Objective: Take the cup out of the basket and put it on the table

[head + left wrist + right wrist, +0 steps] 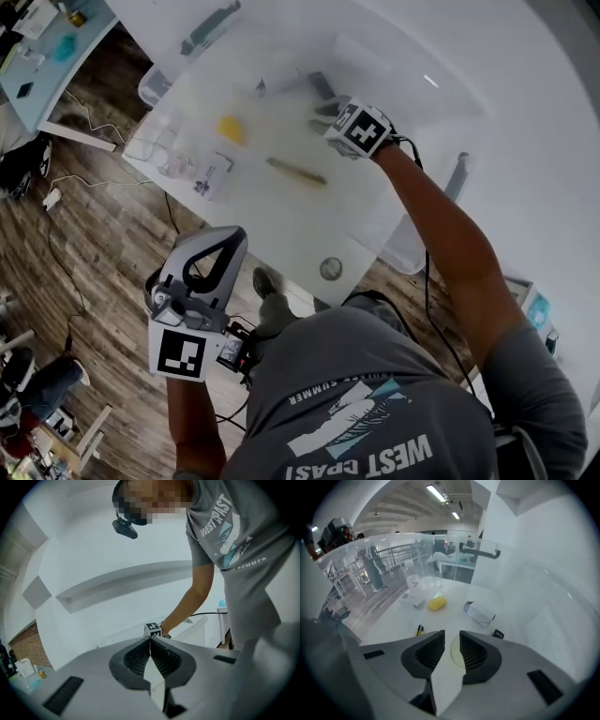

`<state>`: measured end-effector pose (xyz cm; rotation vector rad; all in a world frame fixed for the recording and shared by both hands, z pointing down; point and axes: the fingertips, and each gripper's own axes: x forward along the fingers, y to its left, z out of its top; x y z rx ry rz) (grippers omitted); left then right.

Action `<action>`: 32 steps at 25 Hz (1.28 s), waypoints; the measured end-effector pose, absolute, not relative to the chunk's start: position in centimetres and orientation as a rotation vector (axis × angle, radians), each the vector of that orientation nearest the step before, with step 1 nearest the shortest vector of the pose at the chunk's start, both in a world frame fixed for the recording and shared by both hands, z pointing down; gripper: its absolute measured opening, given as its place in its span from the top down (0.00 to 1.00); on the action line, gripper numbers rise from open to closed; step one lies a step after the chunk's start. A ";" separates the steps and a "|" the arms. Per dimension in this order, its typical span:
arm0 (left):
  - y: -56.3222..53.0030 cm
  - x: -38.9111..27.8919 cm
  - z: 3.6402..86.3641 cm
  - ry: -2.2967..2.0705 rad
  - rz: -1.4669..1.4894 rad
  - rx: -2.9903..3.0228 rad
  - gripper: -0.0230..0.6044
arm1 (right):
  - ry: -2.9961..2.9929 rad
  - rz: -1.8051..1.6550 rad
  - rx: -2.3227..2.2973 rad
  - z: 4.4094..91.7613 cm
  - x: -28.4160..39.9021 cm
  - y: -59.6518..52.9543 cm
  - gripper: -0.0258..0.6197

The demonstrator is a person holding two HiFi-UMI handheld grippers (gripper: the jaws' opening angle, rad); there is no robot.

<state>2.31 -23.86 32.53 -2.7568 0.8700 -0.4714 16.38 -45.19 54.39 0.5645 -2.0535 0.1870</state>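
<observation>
Clear cup (414,584) upright on table (454,597), right gripper (451,637) slightly parted

Bare table (272,230) lies open between the stick (296,172) and near edge, while yellow lump (231,128) and clear cups (157,152) crowd the left.

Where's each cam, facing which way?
Head view: on the head, facing down at the table; shirt, arms, left tongs, right tongs show.
Left gripper view: off the table, facing up at the shirt; tongs shut.
Right gripper view: over the table, facing the yellow thing; tongs apart.
Head and right share the yellow thing.
</observation>
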 end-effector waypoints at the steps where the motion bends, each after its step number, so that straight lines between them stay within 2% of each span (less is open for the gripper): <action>1: -23.9 2.3 32.6 0.873 -0.473 -2.761 0.95 | -2.030 0.194 0.546 55.4 16.4 -45.3 0.81; 9: -23.5 1.9 33.2 0.864 -0.488 -2.803 0.95 | -1.826 0.186 0.433 60.7 18.0 -45.0 0.82; 10: -23.4 1.9 33.2 0.860 -0.489 -2.807 0.95 | -1.796 0.195 0.420 61.1 18.3 -44.6 0.83; 11: -23.4 1.8 33.2 0.855 -0.486 -2.812 0.95 | -1.777 0.194 0.411 61.2 18.6 -44.4 0.90; 17: -23.8 1.9 33.2 0.839 -0.439 -2.833 0.95 | -1.812 0.131 0.424 59.7 18.3 -44.8 0.91; 22: -24.2 1.2 33.2 0.809 -0.434 -2.818 0.95 | -1.855 0.065 0.487 55.6 17.7 -44.4 0.91; 32: -23.9 0.2 32.2 0.717 -0.420 -2.792 0.95 | -2.044 -0.131 0.675 41.8 13.7 -40.9 0.91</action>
